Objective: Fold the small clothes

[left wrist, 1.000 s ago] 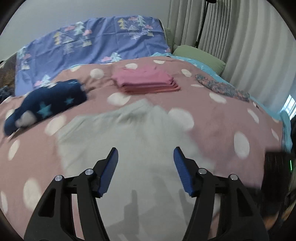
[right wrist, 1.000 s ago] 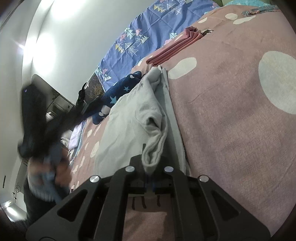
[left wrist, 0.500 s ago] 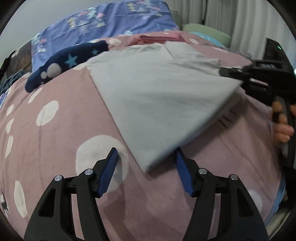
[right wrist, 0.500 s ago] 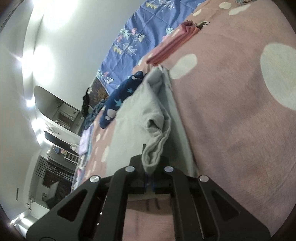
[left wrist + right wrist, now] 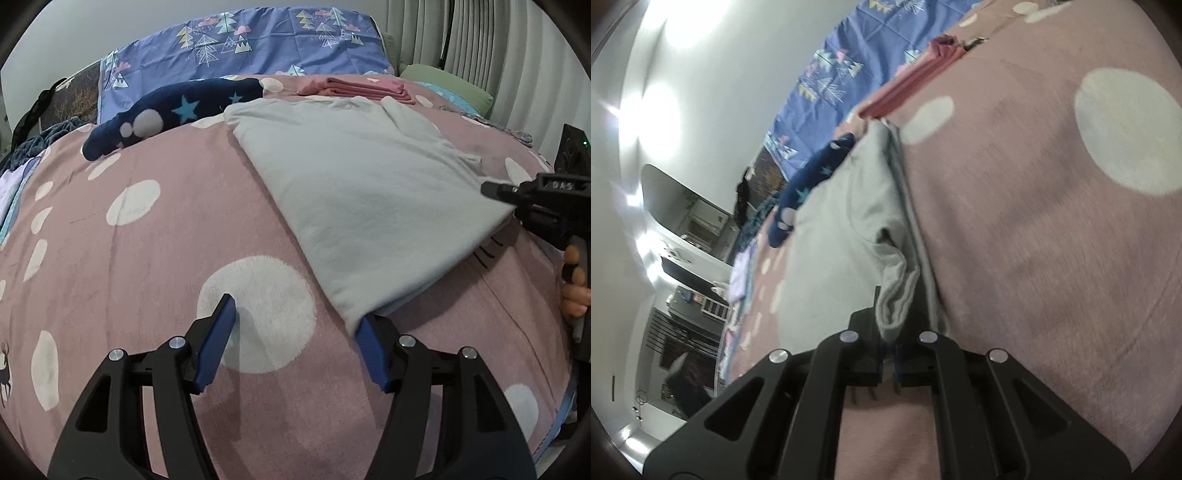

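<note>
A light grey garment (image 5: pixel 362 192) lies folded over on the pink dotted blanket (image 5: pixel 155 258). My left gripper (image 5: pixel 299 343) is open and empty, low over the blanket, its right finger (image 5: pixel 371 350) touching the garment's near corner. My right gripper (image 5: pixel 888 354) is shut on a bunched edge of the grey garment (image 5: pixel 849 236). It also shows in the left wrist view (image 5: pixel 532 195) at the garment's right corner, held by a hand.
A stack of folded pink clothes (image 5: pixel 358 88) lies beyond the garment. A navy star-print garment (image 5: pixel 173 110) lies at the back left. A purple patterned sheet (image 5: pixel 240 48) covers the headboard side. A green pillow (image 5: pixel 450 85) and curtains are at the right.
The left gripper has drawn back from over the grey garment to its near corner. The right gripper stays shut on the garment's edge.
</note>
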### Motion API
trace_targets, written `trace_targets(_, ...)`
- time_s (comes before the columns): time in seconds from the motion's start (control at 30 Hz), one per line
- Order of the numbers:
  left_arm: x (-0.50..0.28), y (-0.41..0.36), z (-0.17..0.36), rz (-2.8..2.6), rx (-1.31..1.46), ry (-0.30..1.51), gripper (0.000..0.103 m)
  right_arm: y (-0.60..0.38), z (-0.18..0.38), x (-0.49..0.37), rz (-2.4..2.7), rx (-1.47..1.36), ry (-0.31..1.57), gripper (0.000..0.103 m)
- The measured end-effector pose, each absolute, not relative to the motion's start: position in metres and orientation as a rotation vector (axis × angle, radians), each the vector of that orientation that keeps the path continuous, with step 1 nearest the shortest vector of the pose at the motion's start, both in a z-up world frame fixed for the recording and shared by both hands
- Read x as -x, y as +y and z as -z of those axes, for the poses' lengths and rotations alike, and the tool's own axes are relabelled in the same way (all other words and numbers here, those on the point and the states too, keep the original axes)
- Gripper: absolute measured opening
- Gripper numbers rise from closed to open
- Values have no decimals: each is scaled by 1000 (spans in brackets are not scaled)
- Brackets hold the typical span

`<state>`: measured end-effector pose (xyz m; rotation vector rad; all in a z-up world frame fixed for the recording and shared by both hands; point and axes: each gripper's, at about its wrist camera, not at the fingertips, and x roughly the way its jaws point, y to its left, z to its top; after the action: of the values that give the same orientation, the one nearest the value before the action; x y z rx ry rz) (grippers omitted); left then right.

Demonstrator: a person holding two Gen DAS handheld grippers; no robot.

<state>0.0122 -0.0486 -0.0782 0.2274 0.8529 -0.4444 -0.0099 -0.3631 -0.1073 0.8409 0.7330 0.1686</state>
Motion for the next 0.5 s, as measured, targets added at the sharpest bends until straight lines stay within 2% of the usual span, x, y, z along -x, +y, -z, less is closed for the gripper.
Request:
trace_targets(0.03, -12, -49, 78, 448, -232, 851, 61, -361, 105, 10, -159, -827, 731, 4)
trace_targets(0.17, -5, -55, 77, 493, -259, 840, 40, -354, 80, 21, -156, -749, 668, 4)
trace_targets(0.23, -3, -57, 78, 505, -268, 837, 37, -351, 74, 23, -132, -685, 676, 4)
trace_targets(0.33, -3, -57, 77, 516, -260, 841, 33, -352, 95, 17, -88, -660, 750, 5)
trace_targets(0.43, 2, -53, 73, 561, -236, 858, 20, -359, 103, 21, -90, -707, 769, 6)
trace_targets(0.5, 6, -49, 67, 596, -220, 863, 12, -363, 93, 27, -62, -690, 741, 13)
